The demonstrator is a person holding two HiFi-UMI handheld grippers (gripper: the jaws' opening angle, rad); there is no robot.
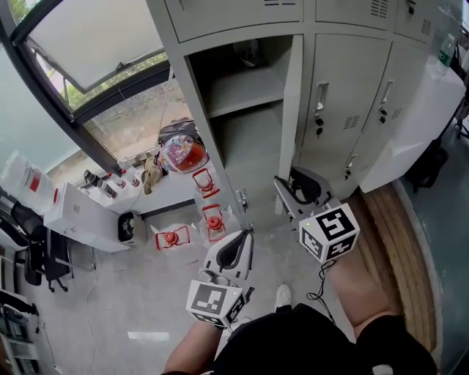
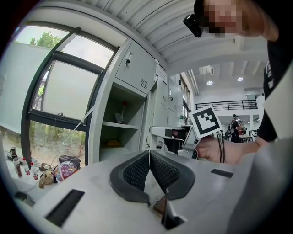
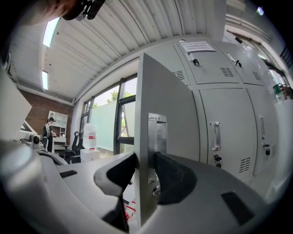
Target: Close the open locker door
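The pale grey metal locker door [image 1: 292,102] stands swung well out from the tall grey steel locker bank [image 1: 242,18], roughly square to its front. In the head view it shows edge-on between the open compartment on the left and the closed doors [image 1: 344,80] on the right. The right tool [image 1: 293,187] is clenched on the free edge of this door. In the right gripper view the thin sheet of the door [image 3: 160,100] runs upright between the black ribbed pads [image 3: 171,176]. One pad lies against the bare face and the other against the small bright latch plate [image 3: 158,130] at the edge. The right tool [image 3: 145,157] carries its cube with black and white markers [image 1: 330,232] behind the jaws.

The left tool [image 1: 245,238] hangs lower and to the left, apart from the door and the locker. Its jaws are pressed together tip to tip with nothing between them, as the left gripper view shows plainly [image 2: 149,157]. In that view a bare hand [image 2: 215,148] holds the right tool beside the door.

The open compartment has a flat grey shelf [image 1: 245,88] across it; something small lies on the shelf, too dim to name. On the grey floor [image 1: 132,293] to the left of the locker stand three small red wire-framed objects [image 1: 214,223], a rounded multicoloured bag [image 1: 183,152] and a white box [image 1: 80,212]. All of them lie below a dark-framed window [image 1: 95,36]. A white shoe [image 1: 283,295] shows on the floor between the two tools.
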